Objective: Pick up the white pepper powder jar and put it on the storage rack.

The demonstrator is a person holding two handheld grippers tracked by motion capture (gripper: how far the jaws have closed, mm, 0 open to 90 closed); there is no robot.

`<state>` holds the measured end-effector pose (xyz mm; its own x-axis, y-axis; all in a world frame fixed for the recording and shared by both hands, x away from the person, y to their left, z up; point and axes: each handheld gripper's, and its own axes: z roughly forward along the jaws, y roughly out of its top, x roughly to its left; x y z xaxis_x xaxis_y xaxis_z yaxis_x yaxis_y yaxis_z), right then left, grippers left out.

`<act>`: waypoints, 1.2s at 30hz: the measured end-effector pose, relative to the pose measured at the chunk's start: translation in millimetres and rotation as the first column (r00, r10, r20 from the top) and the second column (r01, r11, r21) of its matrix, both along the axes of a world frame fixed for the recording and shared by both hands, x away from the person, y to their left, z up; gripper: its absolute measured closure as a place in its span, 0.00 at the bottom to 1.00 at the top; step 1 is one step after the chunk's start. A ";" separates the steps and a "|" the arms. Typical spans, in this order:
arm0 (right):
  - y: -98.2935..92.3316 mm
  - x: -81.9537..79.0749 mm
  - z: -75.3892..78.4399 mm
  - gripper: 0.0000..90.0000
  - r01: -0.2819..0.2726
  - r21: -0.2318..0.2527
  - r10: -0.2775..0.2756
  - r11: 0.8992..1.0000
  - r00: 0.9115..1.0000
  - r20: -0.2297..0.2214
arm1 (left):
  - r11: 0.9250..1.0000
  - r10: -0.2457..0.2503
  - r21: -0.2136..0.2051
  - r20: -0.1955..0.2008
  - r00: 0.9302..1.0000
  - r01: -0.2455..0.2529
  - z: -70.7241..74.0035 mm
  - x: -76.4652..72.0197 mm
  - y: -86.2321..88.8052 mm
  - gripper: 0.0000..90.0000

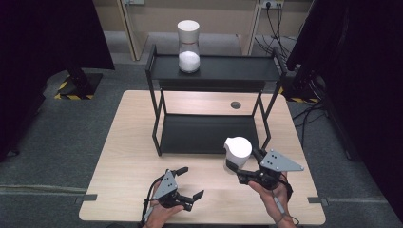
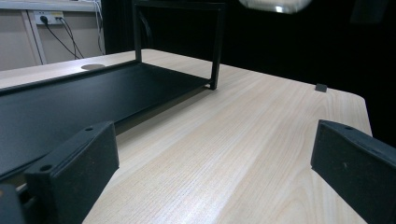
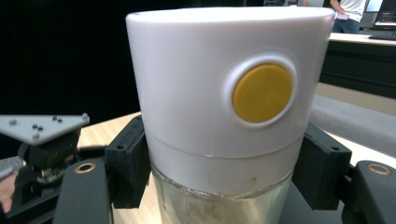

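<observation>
A: Starting at the left, what is the left gripper (image 1: 190, 183) doing?

B: It sits low over the near edge of the bench (image 1: 123, 156), fingers (image 2: 74, 168) spread wide and released, with bare wood between them. In the left gripper view the black shelf rack (image 2: 70, 98) lies just ahead to one side, its lower tray resting on the bench.

A: And the middle of the bench?

B: The rack (image 1: 209, 71) takes up the middle and far part. On its upper shelf, toward the left, stands a second jar (image 1: 188, 46) with a white lid and white powder in the glass. The lower tray (image 1: 204, 133) is dark, and a round grommet hole (image 1: 235, 105) sits in the bench behind it.

A: Where is the jar being handled?

B: To the right of centre, just in front of the rack's right front leg. The white-lidded jar (image 1: 237, 153) is off the bench, tilted a little, clenched by the right gripper (image 1: 244, 166). In the right gripper view the fingers (image 3: 128, 161) press on either side just under the white lid, which bears a yellow round button (image 3: 262, 92).

A: Anything in its way?

B: The rack's right front leg (image 1: 267, 128) and the upper shelf edge stand just beyond the jar.
</observation>
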<state>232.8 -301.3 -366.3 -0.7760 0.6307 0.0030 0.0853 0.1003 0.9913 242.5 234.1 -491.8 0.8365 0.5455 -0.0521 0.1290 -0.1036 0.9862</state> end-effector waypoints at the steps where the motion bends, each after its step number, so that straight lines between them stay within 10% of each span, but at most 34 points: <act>1: 0.0 1.8 3.4 0.34 -0.002 0.001 0.002 1.000 1.000 -0.001 | 1.000 0.000 0.000 0.000 1.000 0.000 0.0 0.0 0.0 0.00; 36: 15.0 49.4 104.9 0.34 -0.033 -0.008 0.034 0.999 0.999 0.020 | 1.000 -0.006 0.000 -0.006 1.000 0.006 -0.2 0.5 -0.1 0.00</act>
<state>282.2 -286.4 -261.4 -0.7966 0.6043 -0.0176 0.0618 0.1104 0.9920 243.0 234.0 -492.0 0.8392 0.5409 -0.0569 0.1338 -0.1040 0.9855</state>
